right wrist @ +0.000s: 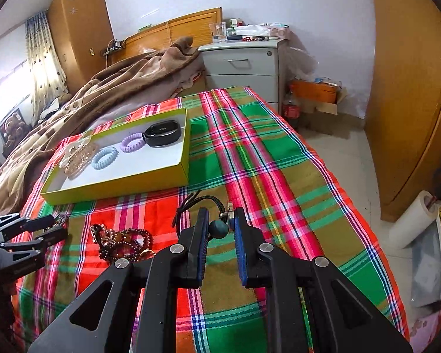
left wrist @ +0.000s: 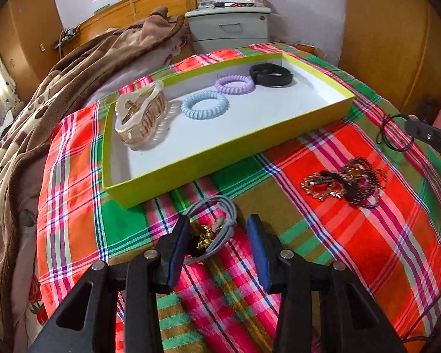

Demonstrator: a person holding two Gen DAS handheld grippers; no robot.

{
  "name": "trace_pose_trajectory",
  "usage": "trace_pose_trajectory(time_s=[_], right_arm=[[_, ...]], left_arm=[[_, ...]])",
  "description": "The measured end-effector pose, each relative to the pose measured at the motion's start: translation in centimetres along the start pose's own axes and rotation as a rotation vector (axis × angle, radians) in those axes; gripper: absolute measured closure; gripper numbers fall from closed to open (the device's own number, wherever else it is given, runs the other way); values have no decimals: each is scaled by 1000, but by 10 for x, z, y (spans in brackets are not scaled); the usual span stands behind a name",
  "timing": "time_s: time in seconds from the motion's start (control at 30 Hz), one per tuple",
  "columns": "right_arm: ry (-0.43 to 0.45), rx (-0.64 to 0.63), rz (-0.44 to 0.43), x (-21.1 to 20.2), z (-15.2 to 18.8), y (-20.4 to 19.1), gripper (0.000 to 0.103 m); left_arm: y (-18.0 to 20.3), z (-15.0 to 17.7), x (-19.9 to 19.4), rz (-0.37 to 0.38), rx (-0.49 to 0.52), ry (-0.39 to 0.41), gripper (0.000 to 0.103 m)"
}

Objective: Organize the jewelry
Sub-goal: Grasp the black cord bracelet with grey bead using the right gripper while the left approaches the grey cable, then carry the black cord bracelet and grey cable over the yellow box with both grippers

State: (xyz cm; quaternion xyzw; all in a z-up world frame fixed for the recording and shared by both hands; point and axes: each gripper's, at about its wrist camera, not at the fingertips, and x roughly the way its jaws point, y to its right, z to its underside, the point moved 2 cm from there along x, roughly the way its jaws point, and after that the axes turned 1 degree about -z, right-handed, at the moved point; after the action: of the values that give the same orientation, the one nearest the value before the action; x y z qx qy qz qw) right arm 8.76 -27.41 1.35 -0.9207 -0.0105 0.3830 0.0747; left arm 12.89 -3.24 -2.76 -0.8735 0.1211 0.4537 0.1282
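Observation:
A yellow-green tray [left wrist: 220, 150] [right wrist: 123, 181] on the plaid cloth holds a pale hair claw [left wrist: 139, 114], a blue coil tie [left wrist: 205, 104], a purple coil tie [left wrist: 234, 84] and a black band [left wrist: 271, 75]. My left gripper [left wrist: 217, 226] is open around a grey hair tie with a gold charm [left wrist: 210, 229] lying on the cloth. A heap of beaded bracelets [left wrist: 348, 184] [right wrist: 122, 242] lies to the right. My right gripper [right wrist: 220, 220] is open, with a black cord tie carrying a dark green bead [right wrist: 218, 229] between its fingers.
A brown blanket [left wrist: 73, 82] covers the bed to the left. A grey nightstand [right wrist: 244, 67] with clutter stands behind. The floor with a cola bottle [right wrist: 291, 108], a box and a paper roll [right wrist: 411, 220] lies to the right of the bed edge.

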Motion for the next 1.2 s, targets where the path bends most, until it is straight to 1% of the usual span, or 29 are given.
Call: trace_pose_trajectory(time_s=[0.07, 0.13, 0.2, 0.27, 0.33, 0.37, 0.4, 0.47, 0.73, 0.9, 1.0, 1.2], right_arm=[[-1, -2, -5, 1, 0, -1, 86], [-2, -2, -8, 1, 0, -3, 86], [-2, -4, -11, 1, 0, -4, 86], [-2, -6, -15, 1, 1, -5, 86], [-1, -9, -16, 1, 1, -7, 86], [-1, -8, -17, 1, 1, -6, 86], [-1, -8, -17, 1, 1, -6, 86], [0, -8, -17, 1, 0, -7, 86], [5, -11, -20, 1, 0, -9, 86], [15, -12, -23, -1, -2, -12, 86], [19, -15, -28, -2, -3, -13, 86], [36, -21, -36, -8, -9, -16, 86]], left_arm=[[1, -1, 1, -8, 12, 4, 61], [2, -2, 4, -3, 12, -8, 61], [0, -4, 3, 11, -5, -1, 64], [-1, -5, 3, 20, -17, 3, 77], [-4, -6, 3, 23, -37, 5, 81], [-6, -7, 2, 32, -49, 10, 86], [-8, -7, 1, 40, -62, 15, 88], [-10, -7, -1, 43, -73, 26, 90], [-23, -6, -10, 79, -141, 59, 95], [-33, -5, -19, 104, -180, 89, 95], [-39, -5, -24, 103, -196, 103, 95], [-53, -6, -35, 154, -233, 128, 95]])
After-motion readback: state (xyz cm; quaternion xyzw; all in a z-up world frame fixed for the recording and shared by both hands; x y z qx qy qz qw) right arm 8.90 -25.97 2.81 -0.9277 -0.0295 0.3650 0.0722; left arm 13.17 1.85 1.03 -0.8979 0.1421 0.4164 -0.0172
